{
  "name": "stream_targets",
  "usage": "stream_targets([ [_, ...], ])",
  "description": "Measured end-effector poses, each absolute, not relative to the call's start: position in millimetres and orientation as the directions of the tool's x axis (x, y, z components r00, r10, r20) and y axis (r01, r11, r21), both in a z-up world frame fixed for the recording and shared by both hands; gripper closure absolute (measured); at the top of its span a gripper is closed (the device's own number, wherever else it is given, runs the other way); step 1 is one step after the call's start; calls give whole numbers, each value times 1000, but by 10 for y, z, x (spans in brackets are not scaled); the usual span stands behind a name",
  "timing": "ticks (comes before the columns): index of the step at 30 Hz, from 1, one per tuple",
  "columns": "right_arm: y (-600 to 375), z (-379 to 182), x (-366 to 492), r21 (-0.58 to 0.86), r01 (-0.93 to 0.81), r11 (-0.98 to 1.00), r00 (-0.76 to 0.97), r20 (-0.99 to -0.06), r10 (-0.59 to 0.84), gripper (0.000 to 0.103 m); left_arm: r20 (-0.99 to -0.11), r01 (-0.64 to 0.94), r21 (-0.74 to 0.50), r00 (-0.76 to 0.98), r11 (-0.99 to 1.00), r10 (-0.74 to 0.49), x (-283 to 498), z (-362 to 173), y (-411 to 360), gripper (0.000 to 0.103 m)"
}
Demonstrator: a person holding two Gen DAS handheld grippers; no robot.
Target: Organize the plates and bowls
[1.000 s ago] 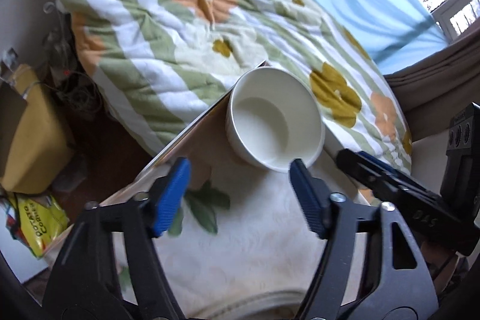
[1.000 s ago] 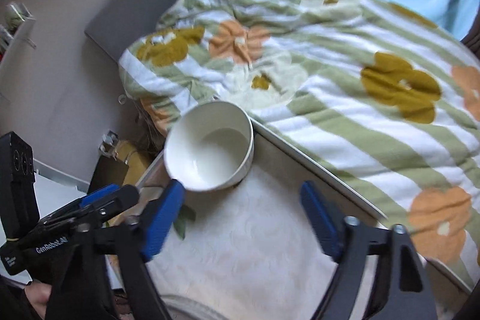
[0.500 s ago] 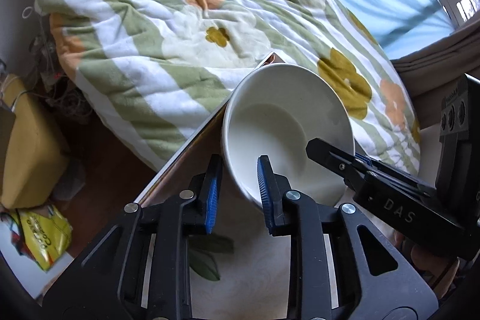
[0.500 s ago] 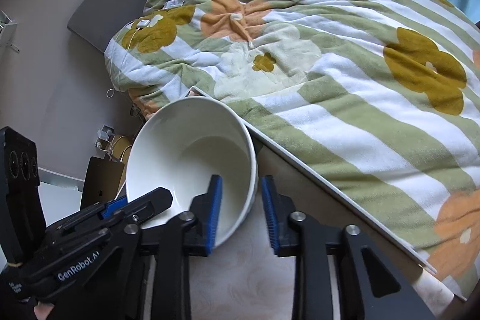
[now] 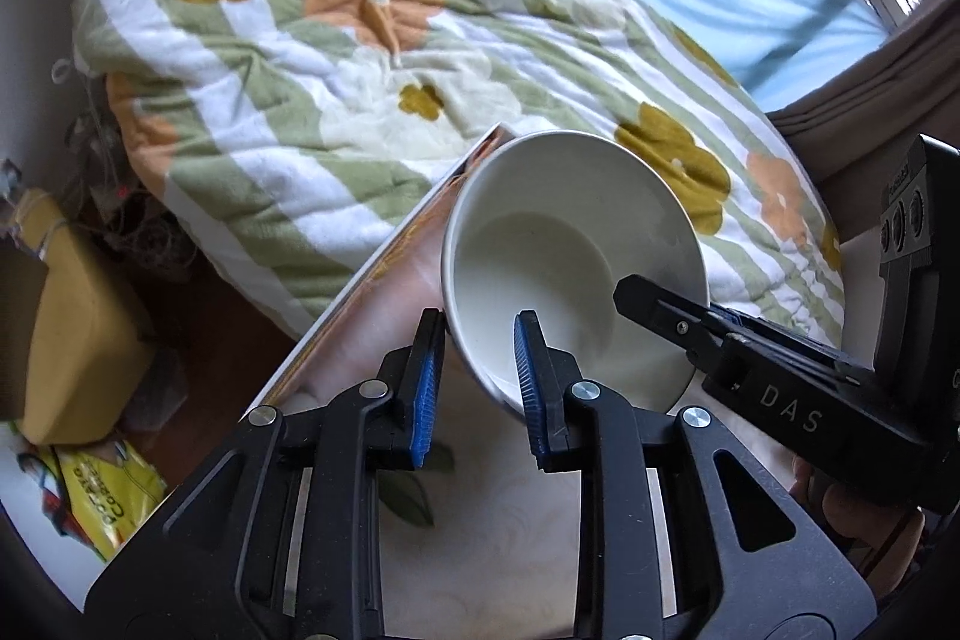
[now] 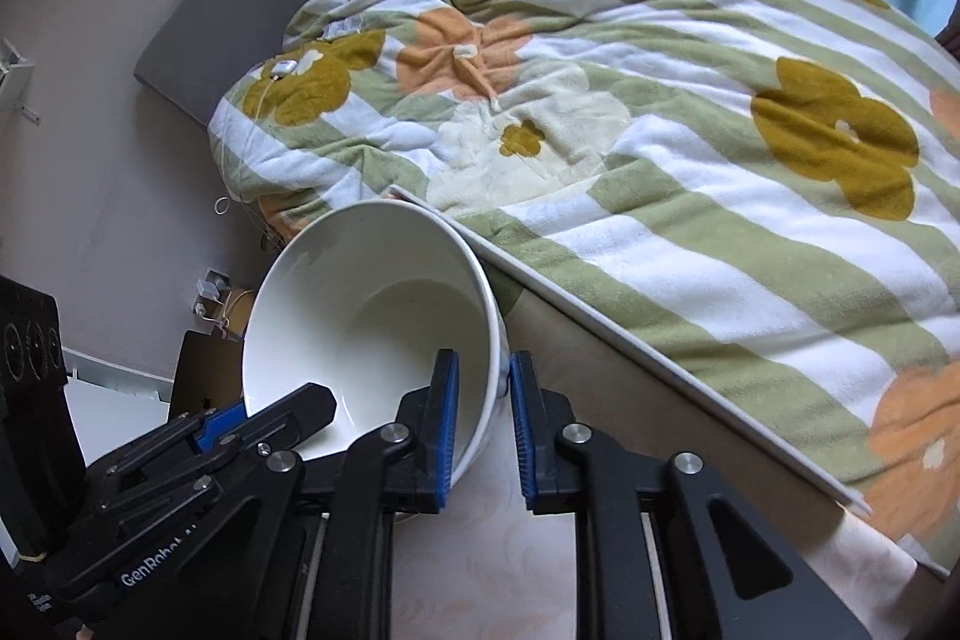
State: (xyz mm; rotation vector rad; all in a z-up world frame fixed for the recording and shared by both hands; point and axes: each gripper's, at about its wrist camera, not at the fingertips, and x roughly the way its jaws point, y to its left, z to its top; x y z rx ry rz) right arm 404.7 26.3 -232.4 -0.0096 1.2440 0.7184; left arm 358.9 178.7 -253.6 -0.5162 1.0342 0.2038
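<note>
Bowl (image 5: 576, 250) white, tilted, at the counter (image 5: 492, 532) corner next to the bed's floral blanket (image 5: 336, 58). Left tool (image 5: 474, 376) and right tool (image 6: 483, 424) each pinch its rim wall, one pad inside, one outside; right's jaws just closed further.

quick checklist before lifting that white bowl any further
1. Left gripper clamped on the near rim of the white ceramic bowl: ok, one pad inside, one outside.
2. Right gripper clamped on the opposite rim: ok; its jaws have just been closing on the wall.
3. Bowl empty: ok, nothing shows inside.
4. Bowl level: not ok, it looks tilted.
5. Bowl clear of the cream embossed tabletop: cannot tell, the underside is hidden.
6. Room beyond the table edge: not ok, the flowered striped blanket lies right behind.
</note>
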Motion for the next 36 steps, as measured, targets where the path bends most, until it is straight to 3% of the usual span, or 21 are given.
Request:
stream_targets([
  [7,-152,-1794,3647,382,-502,776,199,-822,534,87,-822,-334,-308,566,891,-72,3175,-1939,1357,82],
  [19,-1472,-952,2450,342,-435,833,356,-784,508,87,-772,-160,-301,620,940,-141,2142,-1166,-106,82],
  [26,-2316,-888,1808,329,-343,880,396,-799,453,87,-781,-62,-308,586,949,-215,1702,-1143,-959,82],
  [36,-3208,-1266,1253,311,-172,935,383,-853,355,87,-844,72,-340,416,938,-338,1494,-1568,-1819,82],
])
